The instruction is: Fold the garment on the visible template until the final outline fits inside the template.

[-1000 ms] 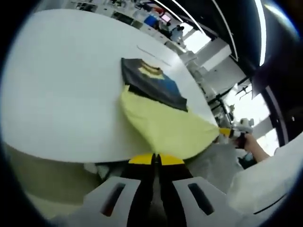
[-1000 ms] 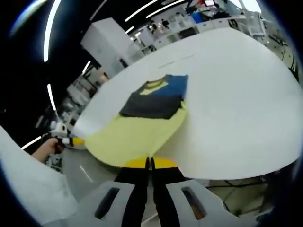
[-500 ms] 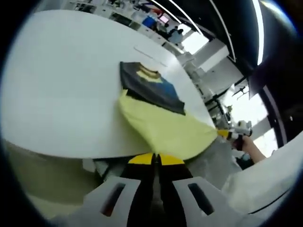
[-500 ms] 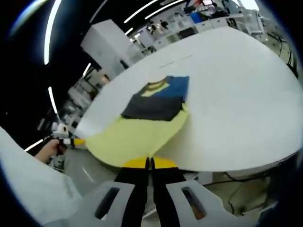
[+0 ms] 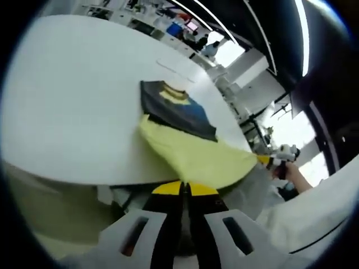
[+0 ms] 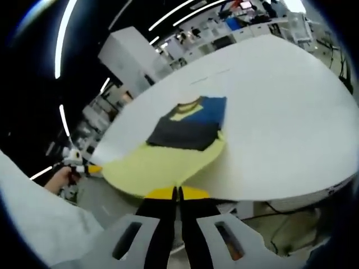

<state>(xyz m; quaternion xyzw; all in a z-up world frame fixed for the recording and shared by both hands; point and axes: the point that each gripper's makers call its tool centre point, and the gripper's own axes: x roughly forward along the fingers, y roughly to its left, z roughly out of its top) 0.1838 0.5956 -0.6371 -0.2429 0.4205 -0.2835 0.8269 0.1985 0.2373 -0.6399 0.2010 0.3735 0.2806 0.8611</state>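
Mid-fold, by the look of it: hem end of the T-shirt [image 5: 188,134] lifted off the white table [image 5: 67,101] and stretched taut between two grippers. In the left gripper view, left gripper [image 5: 185,190] at bottom centre, jaws pressed together on the yellow hem corner; right gripper [image 5: 275,159] at the right edge, carried in a hand [image 5: 291,174], pinching the opposite hem corner. In the right gripper view, mirrored: right gripper [image 6: 176,193] at bottom centre, clamped on the yellow edge, left gripper [image 6: 78,167] at the left edge of frame with a hand [image 6: 56,179] behind it.

T-shirt [image 6: 176,143] at frame centre in both views, long axis running from the bottom centre up into the middle of the frame. Collar end pointing away from the cameras, toward the upper middle; dark and blue chest panel lying flat on the table, yellow lower half rising off the near table edge toward the jaws.

Faint thin lines on the table just beyond the collar, possibly part of the template outline [image 6: 208,72]; too small to be sure.

Next move, as a judgement: carrying both hem corners together forward and over toward the collar, keeping the edge level and taut, then laying it down so the halved outline lands square within the template.
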